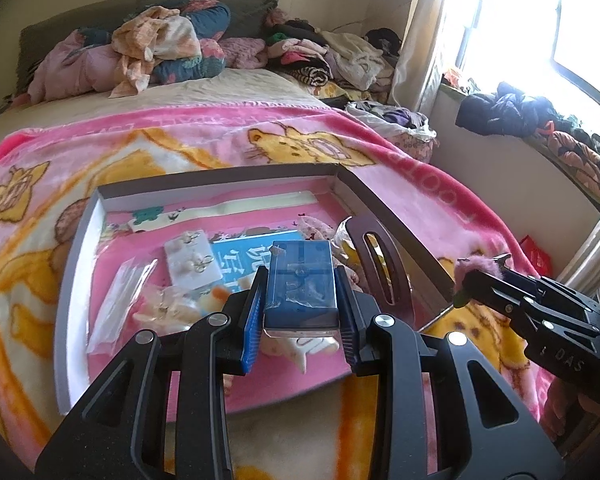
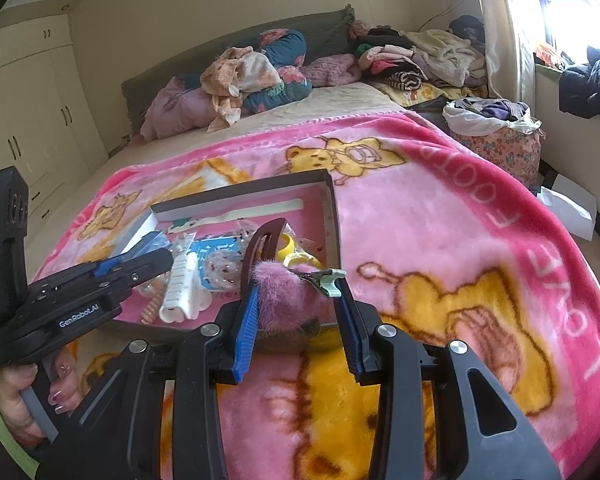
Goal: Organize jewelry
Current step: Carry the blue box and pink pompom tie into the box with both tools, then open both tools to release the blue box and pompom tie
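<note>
A small blue case with a clear lid [image 1: 302, 284] sits squeezed between the blue pads of my left gripper [image 1: 301, 278], above the shallow grey-rimmed box [image 1: 220, 178] on the pink blanket. My right gripper [image 2: 297, 294] is shut on a fluffy pink pom-pom hair clip [image 2: 282, 294], whose metal clip and mint tip [image 2: 332, 278] rest against the right pad. It hovers at the box's near right corner [image 2: 332, 200]. The box holds an earring card [image 1: 190, 258], clear bags [image 1: 120, 300], a brown claw clip [image 1: 384, 264], a white hair clip [image 2: 184, 288] and yellow rings [image 2: 296, 258].
The box lies on a pink cartoon blanket [image 2: 440, 220] spread over a bed. Piled clothes and pillows [image 1: 160, 48] fill the bed's head. A stuffed floral bag [image 2: 500, 140] stands by the window wall. Wardrobe doors [image 2: 32, 112] line the left. A hand [image 2: 24, 396] grips the left gripper's handle.
</note>
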